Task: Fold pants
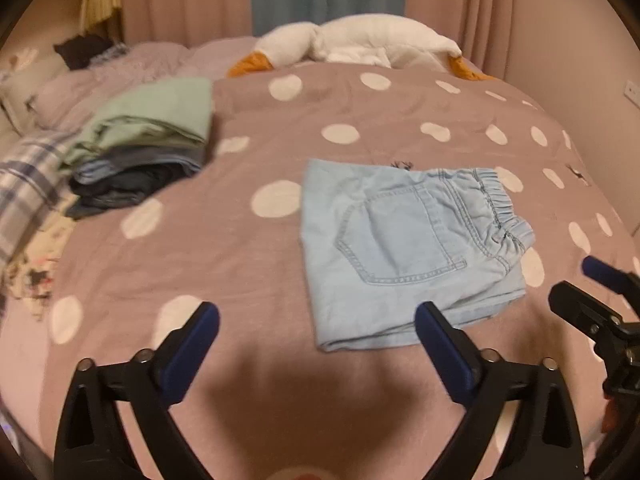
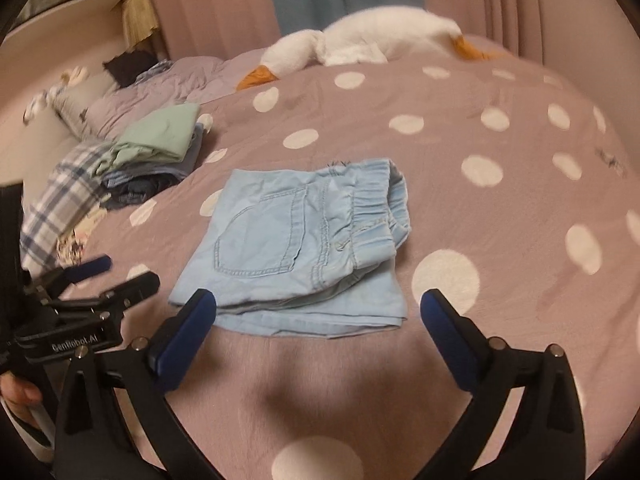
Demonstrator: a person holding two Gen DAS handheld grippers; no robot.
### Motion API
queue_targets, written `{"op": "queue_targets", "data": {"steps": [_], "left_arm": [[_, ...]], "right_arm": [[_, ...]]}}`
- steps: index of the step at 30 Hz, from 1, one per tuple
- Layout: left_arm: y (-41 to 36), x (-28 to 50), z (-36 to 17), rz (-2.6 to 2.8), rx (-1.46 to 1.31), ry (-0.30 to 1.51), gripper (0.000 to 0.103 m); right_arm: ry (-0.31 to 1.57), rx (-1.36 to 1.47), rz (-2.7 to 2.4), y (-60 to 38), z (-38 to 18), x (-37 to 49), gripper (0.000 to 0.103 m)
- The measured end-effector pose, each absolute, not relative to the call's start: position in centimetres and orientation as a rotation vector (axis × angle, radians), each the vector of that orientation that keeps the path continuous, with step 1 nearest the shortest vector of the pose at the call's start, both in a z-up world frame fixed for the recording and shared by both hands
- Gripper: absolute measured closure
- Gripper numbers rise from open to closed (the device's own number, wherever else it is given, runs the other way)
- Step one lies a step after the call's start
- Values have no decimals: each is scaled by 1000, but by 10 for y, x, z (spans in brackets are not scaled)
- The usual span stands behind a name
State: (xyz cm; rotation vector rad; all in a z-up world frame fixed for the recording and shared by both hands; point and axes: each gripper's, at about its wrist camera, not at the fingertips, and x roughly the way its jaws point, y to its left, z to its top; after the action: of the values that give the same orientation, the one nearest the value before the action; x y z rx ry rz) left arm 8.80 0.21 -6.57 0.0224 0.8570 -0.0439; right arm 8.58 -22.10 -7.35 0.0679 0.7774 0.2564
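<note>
The pale blue denim pants (image 1: pixel 404 248) lie folded into a flat, squarish packet on the bed (image 1: pixel 280 380), back pocket facing up. In the left wrist view the gathered elastic waistband points toward the right side of the bed and the folded edge toward the left, so the packet's slightly longer side runs from the near edge toward the far wall. The bed cover is dusty mauve with large white dots. To the left sits a stack of folded clothes (image 1: pixel 148 148), green on top, with a plaid cloth (image 2: pixel 60 208) beside it. At the far end rests a white plush goose (image 1: pixel 360 42) — behind it, pink and teal curtains (image 2: pixel 224 4). The left gripper (image 1: pixel 318 328) and right gripper (image 2: pixel 318 312) hover over the near edge, fingers wide apart — nothing between them.
</note>
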Motion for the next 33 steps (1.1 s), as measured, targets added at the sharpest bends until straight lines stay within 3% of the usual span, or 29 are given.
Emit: {"op": "queue_targets", "data": {"steps": [13,33], "left_arm": [[0,44,-30,-31,24,785,2],[0,36,-34,-24,19,807,2]], "right_arm": [[723,26,264,-216,-50,39,0],[735,39,275,-202,-51,30,0]]}}
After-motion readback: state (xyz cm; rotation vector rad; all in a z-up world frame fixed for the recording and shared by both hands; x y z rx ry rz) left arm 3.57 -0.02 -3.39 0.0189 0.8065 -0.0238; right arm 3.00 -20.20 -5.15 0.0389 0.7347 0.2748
